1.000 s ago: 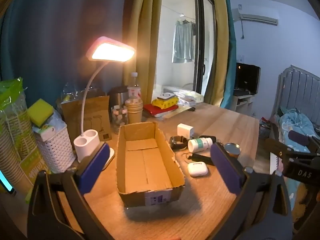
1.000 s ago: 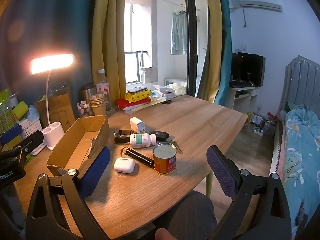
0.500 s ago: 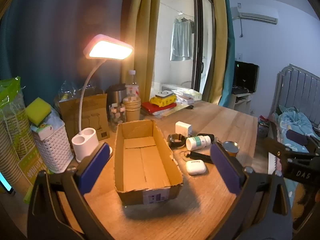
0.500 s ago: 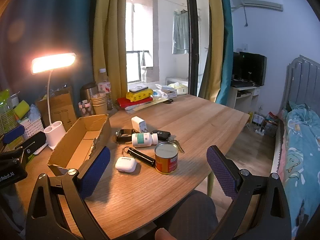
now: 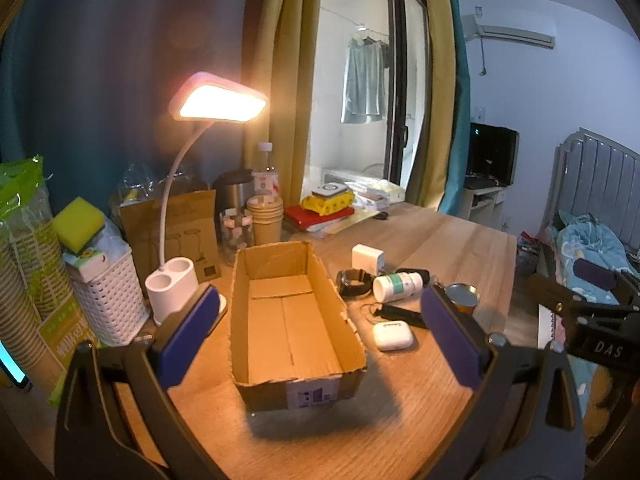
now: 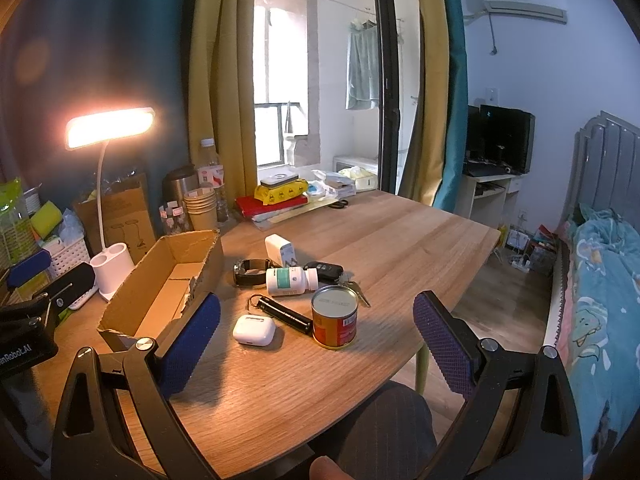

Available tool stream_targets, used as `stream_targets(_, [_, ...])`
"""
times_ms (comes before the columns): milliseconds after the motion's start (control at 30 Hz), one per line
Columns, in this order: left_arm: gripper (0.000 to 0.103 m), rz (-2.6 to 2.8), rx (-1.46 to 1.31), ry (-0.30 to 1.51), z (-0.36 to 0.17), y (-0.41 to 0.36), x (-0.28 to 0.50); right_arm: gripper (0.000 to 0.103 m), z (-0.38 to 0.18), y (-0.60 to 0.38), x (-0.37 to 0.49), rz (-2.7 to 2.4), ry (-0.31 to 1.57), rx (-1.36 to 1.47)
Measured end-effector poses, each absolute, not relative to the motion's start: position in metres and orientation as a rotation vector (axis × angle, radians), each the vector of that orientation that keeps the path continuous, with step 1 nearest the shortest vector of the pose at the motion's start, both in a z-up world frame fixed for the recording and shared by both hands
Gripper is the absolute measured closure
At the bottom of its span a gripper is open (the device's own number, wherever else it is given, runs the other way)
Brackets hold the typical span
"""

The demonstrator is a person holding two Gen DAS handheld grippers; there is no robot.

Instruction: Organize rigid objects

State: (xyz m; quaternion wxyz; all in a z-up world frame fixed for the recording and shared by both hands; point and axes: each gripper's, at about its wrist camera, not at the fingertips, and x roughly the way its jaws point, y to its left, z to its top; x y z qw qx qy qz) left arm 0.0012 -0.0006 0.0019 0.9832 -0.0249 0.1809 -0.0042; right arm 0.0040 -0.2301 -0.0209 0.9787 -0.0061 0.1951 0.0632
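**Both grippers spread above the table, box and small items untouched**

While the left gripper (image 5: 318, 328) hangs over the wooden table (image 5: 448, 236) with its blue pads wide apart and nothing between them, the open cardboard box (image 5: 292, 320) lies straight ahead of it, framed by the two fingers. Just right of the box lie a white earbud case (image 5: 392, 335), a black flashlight (image 5: 400, 314), a white pill bottle (image 5: 396, 285), a watch (image 5: 352, 282) and a white charger (image 5: 368, 258); a tin can (image 5: 462, 296) peeks out behind the right finger. Left of the box stands a lit desk lamp (image 5: 172, 288).

From the right wrist view, the right gripper (image 6: 316, 344) is likewise spread and holds nothing. Right of the box (image 6: 160, 288), the tin can (image 6: 335, 322) stands upright nearest the gripper's gap, with the earbud case (image 6: 254, 330) and flashlight (image 6: 284, 315) close beside it. Beyond these lie the pill bottle (image 6: 290, 280), on its side, the watch (image 6: 250, 272), the charger (image 6: 280, 249) and a car key (image 6: 326, 271). At the left edge, on the box's far side, the left gripper (image 6: 36, 280) shows.
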Motion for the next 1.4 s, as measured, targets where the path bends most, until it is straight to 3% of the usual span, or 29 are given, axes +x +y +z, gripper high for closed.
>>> stream_targets(1400, [0.002, -0.025, -0.050, 0.353, 0.0058, -0.0033, 0.0011, 0.004, -0.0146, -0.2276, 0.0080, 0.125, 0.378, -0.023])
